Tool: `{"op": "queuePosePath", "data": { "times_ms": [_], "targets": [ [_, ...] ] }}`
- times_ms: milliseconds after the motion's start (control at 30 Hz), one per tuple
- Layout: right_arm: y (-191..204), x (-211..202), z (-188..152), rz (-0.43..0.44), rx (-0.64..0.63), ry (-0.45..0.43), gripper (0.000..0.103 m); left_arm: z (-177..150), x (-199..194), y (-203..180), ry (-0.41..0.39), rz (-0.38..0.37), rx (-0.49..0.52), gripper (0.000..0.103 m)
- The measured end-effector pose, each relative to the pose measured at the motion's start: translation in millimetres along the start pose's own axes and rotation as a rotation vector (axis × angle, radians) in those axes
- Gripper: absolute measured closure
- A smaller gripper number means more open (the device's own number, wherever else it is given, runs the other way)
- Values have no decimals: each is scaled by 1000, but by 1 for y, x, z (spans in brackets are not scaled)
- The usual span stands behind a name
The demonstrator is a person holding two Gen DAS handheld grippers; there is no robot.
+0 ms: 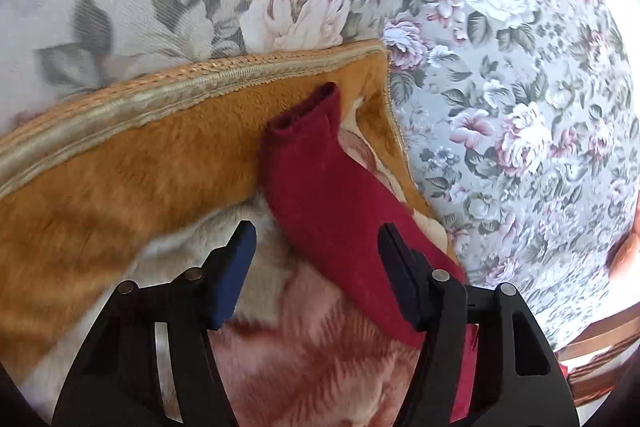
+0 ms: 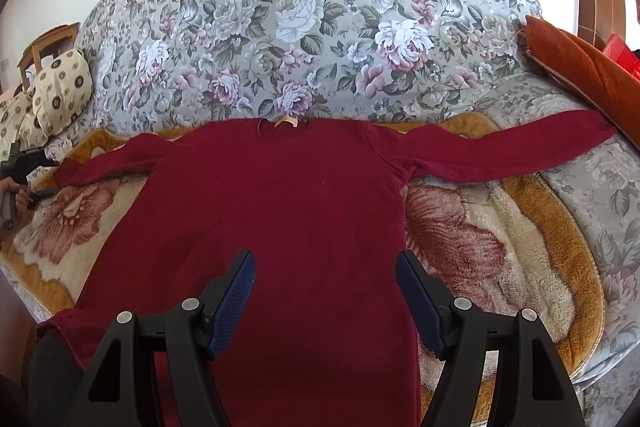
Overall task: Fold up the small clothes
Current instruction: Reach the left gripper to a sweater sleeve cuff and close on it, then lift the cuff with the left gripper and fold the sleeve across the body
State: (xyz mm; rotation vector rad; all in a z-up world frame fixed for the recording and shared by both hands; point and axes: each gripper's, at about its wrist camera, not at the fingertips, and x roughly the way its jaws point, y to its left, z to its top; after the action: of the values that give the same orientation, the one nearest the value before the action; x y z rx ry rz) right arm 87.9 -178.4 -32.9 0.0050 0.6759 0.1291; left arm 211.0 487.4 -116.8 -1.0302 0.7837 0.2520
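A dark red long-sleeved top (image 2: 280, 207) lies flat, front down, on a plush orange and cream blanket (image 2: 500, 247), both sleeves stretched out sideways. In the left wrist view its left sleeve (image 1: 320, 179) runs diagonally, cuff pointing up. My left gripper (image 1: 316, 229) hovers over that sleeve with its jaws apart; the sleeve lies between and under the right finger (image 1: 400, 279), and the pads do not press on it. My right gripper (image 2: 325, 255) stands open above the lower body of the top, with nothing pinched. The right sleeve (image 2: 520, 143) reaches toward an orange cushion.
The blanket's braided edge (image 1: 160, 95) lies on a floral sofa seat (image 1: 500, 107); the sofa back (image 2: 300, 19) rises behind. Cream patterned cushions (image 2: 60, 87) sit at the left, an orange cushion (image 2: 580, 63) at the right, a wooden chair (image 2: 48, 43) beyond.
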Motion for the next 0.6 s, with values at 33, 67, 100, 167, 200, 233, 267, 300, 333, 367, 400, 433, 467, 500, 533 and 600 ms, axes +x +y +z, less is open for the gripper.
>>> {"op": "queuePosePath", "data": {
  "times_ms": [33,67,100,167,200,233,267,300,333,367,400,433,467,500,533,600],
  "targets": [
    [0,1,0,-2,-1,4,33,1,3,1,3,-12,-5,41],
    [1,2,0,-4,-4,8,33,5,7,0,-6,-24,-2,41],
    [2,3,0,-7,-6,11,33,8,10,-2,-22,-15,12,41],
    [3,5,1,-9,-14,18,33,13,20,-6,-37,8,32,41],
    [4,6,1,-11,-19,23,33,15,22,-5,-47,20,37,41],
    [5,7,1,-12,-22,28,33,17,24,-5,-62,32,41,41],
    [5,8,1,-14,-23,32,33,17,26,-5,-84,48,44,41],
    [5,9,1,-14,-23,34,33,16,25,-4,-112,68,43,48],
    [5,9,1,-15,-21,36,33,15,24,-3,-137,89,39,53],
    [5,9,1,-14,-20,37,33,11,24,-2,-169,135,40,71],
    [4,9,0,-13,-18,37,33,10,25,-3,-183,169,45,93],
    [3,9,0,-11,-16,38,33,8,26,-1,-197,206,49,96],
    [4,10,0,-12,-16,38,33,7,25,0,-207,209,46,96],
    [4,10,0,-11,-15,38,33,6,23,-1,-219,212,44,97],
    [4,10,0,-8,-16,39,33,6,21,-3,-233,216,45,97],
    [4,10,0,-1,-13,40,33,1,10,-14,-274,214,69,98]
  ]
}}
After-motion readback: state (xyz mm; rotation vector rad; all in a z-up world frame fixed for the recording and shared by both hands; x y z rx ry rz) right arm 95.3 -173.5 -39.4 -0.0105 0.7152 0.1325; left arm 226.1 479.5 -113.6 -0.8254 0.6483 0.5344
